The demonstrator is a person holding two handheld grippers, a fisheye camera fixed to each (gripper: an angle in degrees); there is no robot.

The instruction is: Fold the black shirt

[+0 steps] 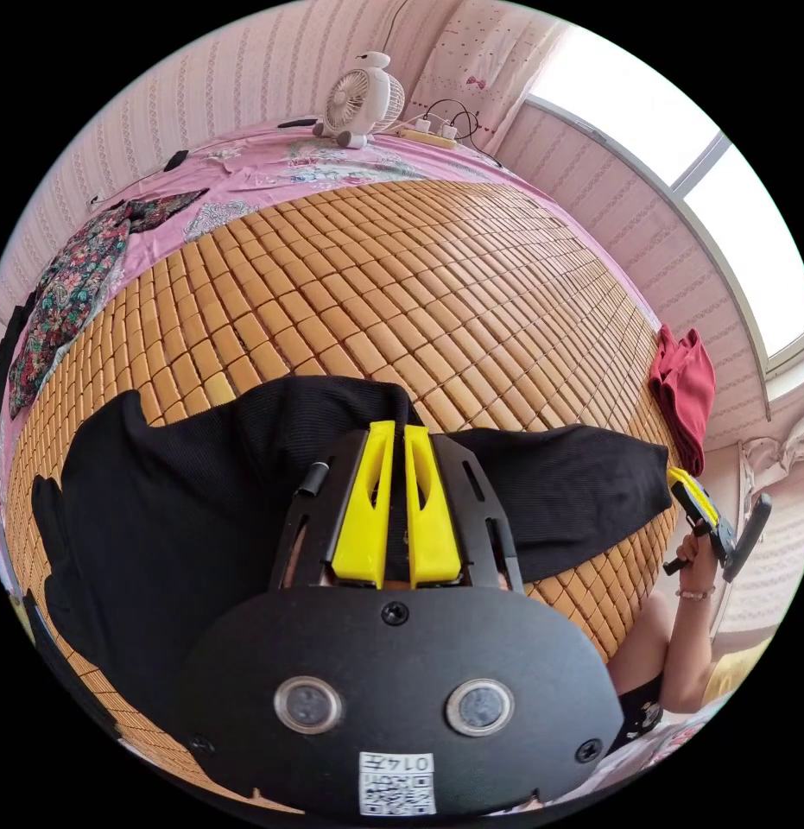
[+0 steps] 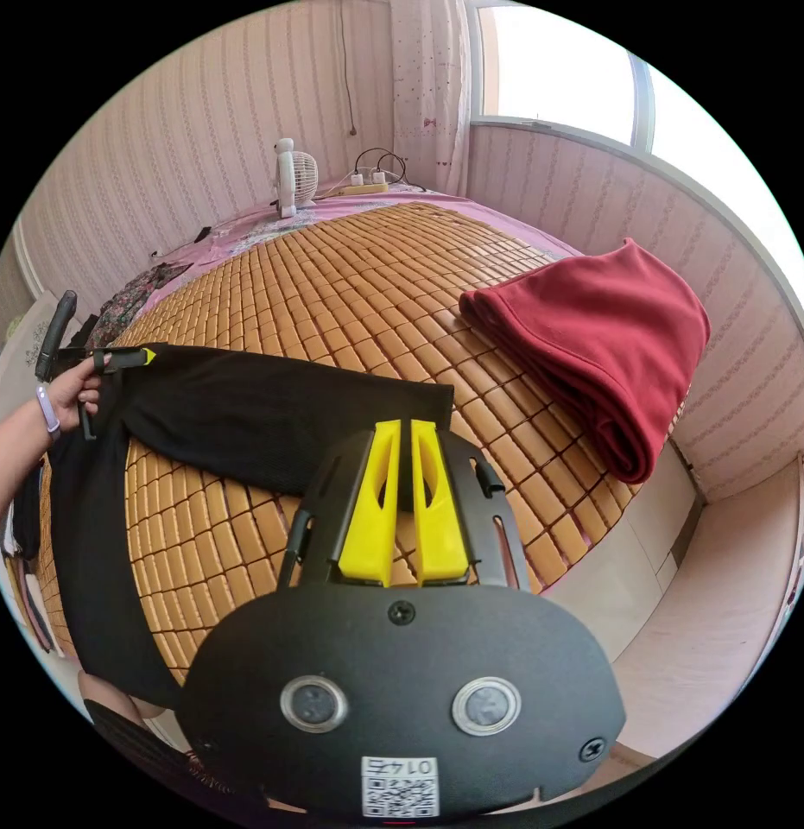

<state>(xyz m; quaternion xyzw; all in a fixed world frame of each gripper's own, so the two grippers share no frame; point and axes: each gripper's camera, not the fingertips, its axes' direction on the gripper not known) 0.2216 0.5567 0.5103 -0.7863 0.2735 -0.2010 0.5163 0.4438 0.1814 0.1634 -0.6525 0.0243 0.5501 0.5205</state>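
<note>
On the bamboo mat (image 2: 350, 285) | black shirt (image 1: 186, 501) lies spread | both grippers' 2 jaws clenched, left gripper (image 1: 398, 432) and right gripper (image 2: 400, 427) each pinching shirt cloth | we judge: lift evenly, keep edge taut

Bright daylight thru window (image 1: 730, 199), blown out white w/ glare; soft shadows on bed mat (image 2: 350, 285); fisheye bends edges, black corners; pics sharp, no blur
</note>
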